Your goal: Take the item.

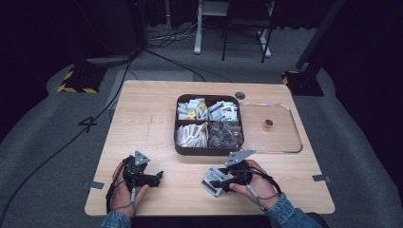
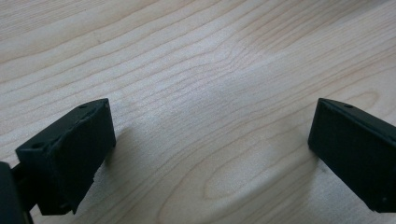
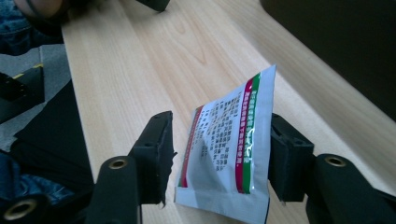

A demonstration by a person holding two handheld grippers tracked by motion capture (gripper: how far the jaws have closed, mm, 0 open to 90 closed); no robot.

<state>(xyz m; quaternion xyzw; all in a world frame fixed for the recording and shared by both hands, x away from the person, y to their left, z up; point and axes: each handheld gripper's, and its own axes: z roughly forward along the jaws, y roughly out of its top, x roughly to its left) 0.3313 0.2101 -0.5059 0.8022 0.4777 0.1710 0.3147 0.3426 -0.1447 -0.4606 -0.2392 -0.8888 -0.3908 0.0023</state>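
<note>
Right claw (image 3: 217, 154) astride sachet (image 3: 229, 154), jaws apart

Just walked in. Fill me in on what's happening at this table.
A person sits at a wooden table with a two-jaw gripper in each hand. The right gripper has a printed sachet between its jaws near the table's front edge; one jaw touches it, while the other stands slightly off. The left gripper rests open over bare wood, holding nothing. Farther back sits a dark four-compartment tray full of sachets and packets, and beside it lies its clear lid.
</note>
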